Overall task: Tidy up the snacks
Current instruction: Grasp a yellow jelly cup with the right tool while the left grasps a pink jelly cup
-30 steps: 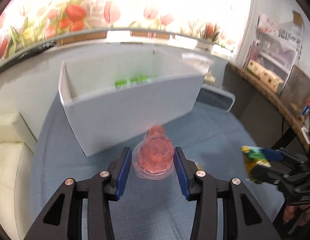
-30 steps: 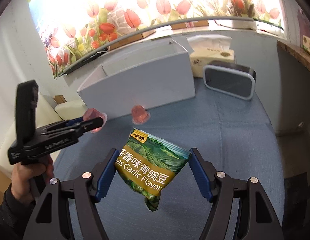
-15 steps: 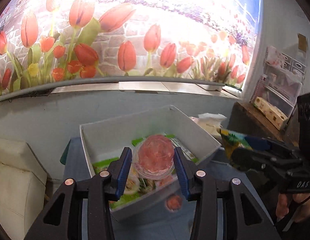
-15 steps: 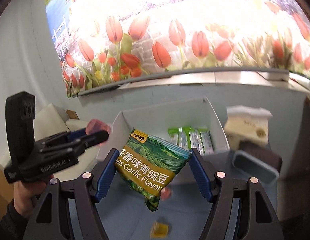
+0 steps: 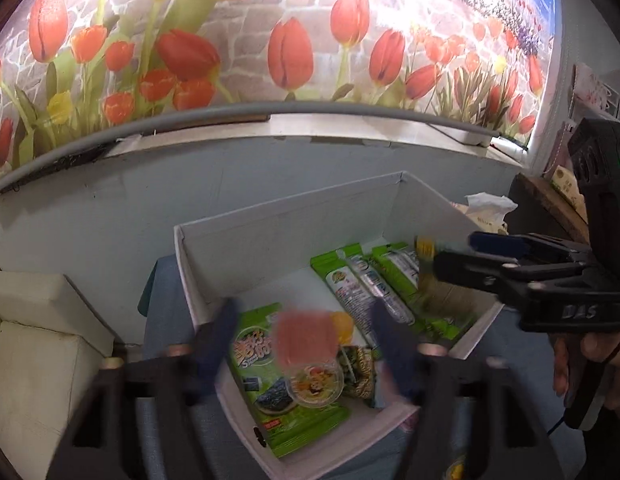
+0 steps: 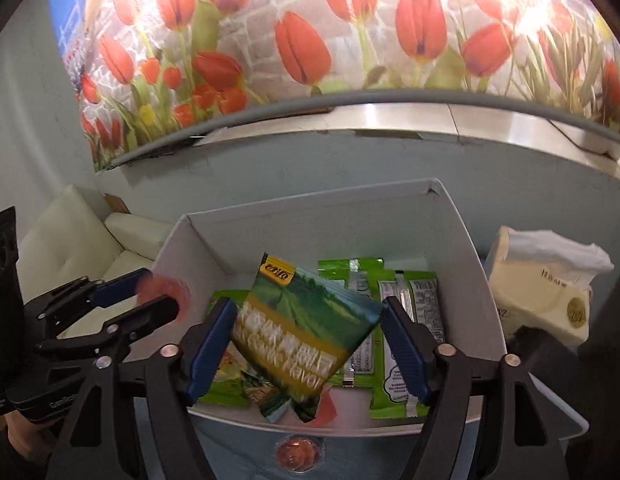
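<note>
Tulip wall behind, both tools hover over the box, left tool clamping a jelly cup, right tool pinching a pea bag; releasing together, either could catch the rim and spill onto the worktop.

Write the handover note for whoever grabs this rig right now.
Left gripper: blurred, over the box, with the pink jelly cup between its fingers; cannot tell whether it is shut.
Right gripper: shut on the pea bag, held over the box.
Done: green packets and a seaweed pack already lie in the box.
Left: drop the cup and the bag in, then fetch the jelly cup on the blue cloth in front of the box.
</note>
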`<state>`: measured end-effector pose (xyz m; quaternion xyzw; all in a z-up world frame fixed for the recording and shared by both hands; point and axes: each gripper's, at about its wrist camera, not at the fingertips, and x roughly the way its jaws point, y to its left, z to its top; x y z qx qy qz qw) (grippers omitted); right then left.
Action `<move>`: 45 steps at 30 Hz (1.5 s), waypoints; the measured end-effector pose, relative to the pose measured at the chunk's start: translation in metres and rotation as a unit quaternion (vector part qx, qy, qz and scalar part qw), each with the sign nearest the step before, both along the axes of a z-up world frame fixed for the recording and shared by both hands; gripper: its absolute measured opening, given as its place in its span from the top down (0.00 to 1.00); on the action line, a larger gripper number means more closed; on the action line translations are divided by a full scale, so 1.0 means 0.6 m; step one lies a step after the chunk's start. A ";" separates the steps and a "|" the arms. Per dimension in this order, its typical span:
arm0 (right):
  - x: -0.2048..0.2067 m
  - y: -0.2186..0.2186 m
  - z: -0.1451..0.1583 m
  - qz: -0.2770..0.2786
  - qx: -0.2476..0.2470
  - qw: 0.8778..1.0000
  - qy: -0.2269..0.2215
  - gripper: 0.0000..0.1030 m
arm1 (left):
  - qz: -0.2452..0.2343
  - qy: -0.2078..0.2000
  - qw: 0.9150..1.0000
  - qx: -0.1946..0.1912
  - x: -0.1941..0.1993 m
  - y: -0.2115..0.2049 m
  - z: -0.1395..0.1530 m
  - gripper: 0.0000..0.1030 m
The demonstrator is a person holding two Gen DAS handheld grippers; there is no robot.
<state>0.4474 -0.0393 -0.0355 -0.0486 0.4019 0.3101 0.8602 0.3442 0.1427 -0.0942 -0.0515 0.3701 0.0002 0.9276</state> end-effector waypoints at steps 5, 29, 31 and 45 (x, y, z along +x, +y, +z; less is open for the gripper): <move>0.004 -0.034 0.013 -0.020 0.018 1.000 -0.002 0.00 | 0.005 0.003 1.000 0.024 -0.017 0.016 -0.001 0.00; -0.285 -0.122 -0.120 -0.043 -0.028 0.998 0.039 0.00 | -0.007 -0.021 1.000 -0.010 -0.246 -0.065 0.003 0.00; -0.294 -0.117 -0.137 -0.046 -0.034 0.998 0.033 0.00 | -0.003 -0.022 1.000 -0.011 -0.266 -0.069 -0.005 0.00; -0.277 -0.117 -0.177 -0.042 -0.029 0.997 0.057 0.67 | 0.023 0.023 0.998 -0.046 -0.299 -0.053 -0.067 0.00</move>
